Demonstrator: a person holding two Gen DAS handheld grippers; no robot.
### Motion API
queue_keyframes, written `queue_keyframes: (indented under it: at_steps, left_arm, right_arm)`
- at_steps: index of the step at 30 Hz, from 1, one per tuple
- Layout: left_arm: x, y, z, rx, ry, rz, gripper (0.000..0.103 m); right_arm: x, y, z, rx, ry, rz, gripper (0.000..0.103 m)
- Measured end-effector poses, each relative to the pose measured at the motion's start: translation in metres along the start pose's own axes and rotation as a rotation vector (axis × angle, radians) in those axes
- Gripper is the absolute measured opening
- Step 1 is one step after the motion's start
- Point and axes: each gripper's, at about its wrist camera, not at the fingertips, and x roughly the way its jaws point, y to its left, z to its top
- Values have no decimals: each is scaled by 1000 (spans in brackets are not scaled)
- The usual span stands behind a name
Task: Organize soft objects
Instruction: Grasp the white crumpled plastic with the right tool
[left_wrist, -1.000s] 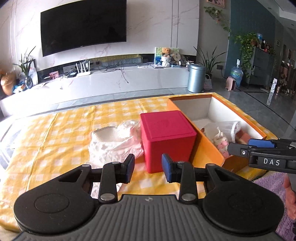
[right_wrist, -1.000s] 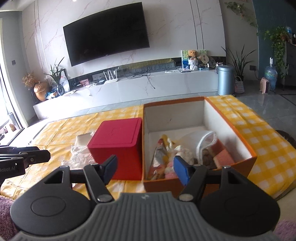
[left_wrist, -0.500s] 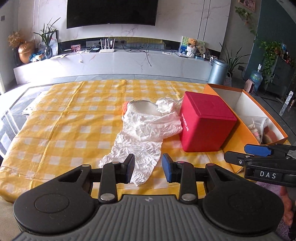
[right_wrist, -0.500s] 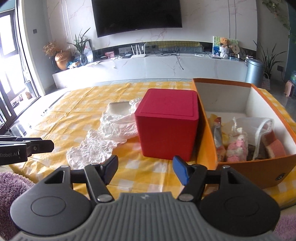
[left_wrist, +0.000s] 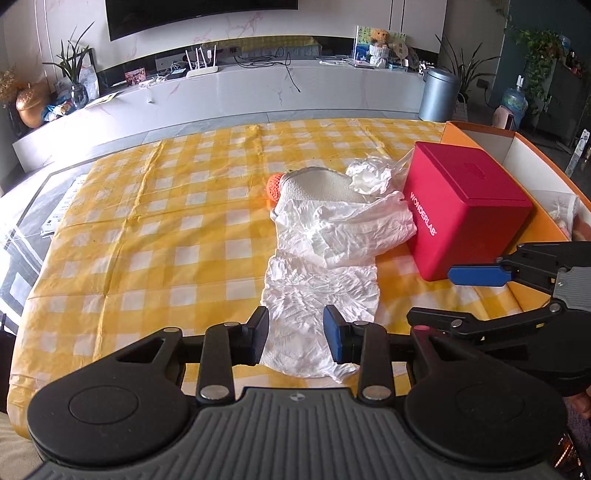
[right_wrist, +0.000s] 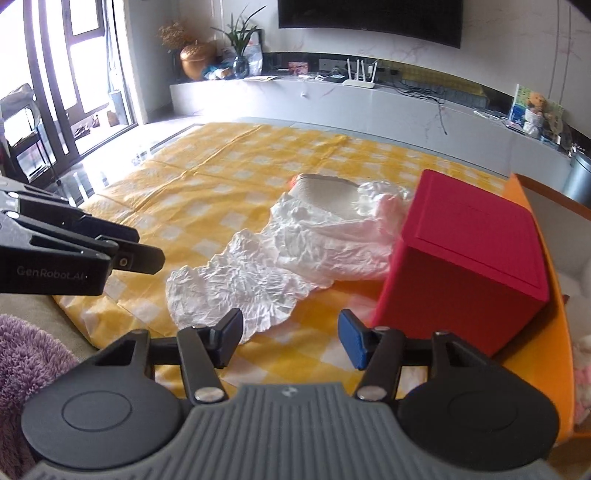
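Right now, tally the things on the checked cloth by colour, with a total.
White: 2, crumpled sheet, crumpled plastic bag
Grey: 1, pad
Red: 1, cube box
Orange: 2, knitted item, open bin
Total: 6

So the red cube-shaped box (left_wrist: 467, 206) is basically the anchor here, sitting on the yellow checked tablecloth (left_wrist: 155, 236). Right up against its right side is the orange cardboard bin (left_wrist: 532, 221), with some bagged stuff inside. Left of the red box there's a crumpled white plastic bag (left_wrist: 325, 266) touching it and trailing toward the near edge of the tabletop. A grey-white padded thing (left_wrist: 321, 182) lies on the far part of that bag, left of the box, with a small orange knitted ball (left_wrist: 274, 186) just beyond it on the left.
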Motion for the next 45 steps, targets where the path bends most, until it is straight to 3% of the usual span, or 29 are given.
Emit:
queue_keyframes:
  at_steps: [10,16,22,25,27,34,41,45]
  left_arm:
    - [36,22,5,-87,93,-32,39]
    - [51,25,3,-97,148,-56,39]
    - [56,23,3,-94,167,-56,39]
    - [53,21,3,-89,161,-49,39]
    - [50,22,3,-94,157,-47,39]
    - [23,28,-4,-151,138,-42,39]
    - [-14,35,-12,-203,73,-15,39]
    - [-23,37,-7,-208,45,-9,39]
  right_arm:
    - [75,21,23,-191,91,59,54]
    - [98,19,25,-185,141,77,54]
    - [106,17,19,-176,152,85,44]
    - [104,18,19,-197,149,86,18]
    - [103,21,19,-203,155,90,9]
    - [70,35,17,-161,119,127,6]
    - [21,53,9,4,97,272,6]
    - [8,44,15,88,50,276,6]
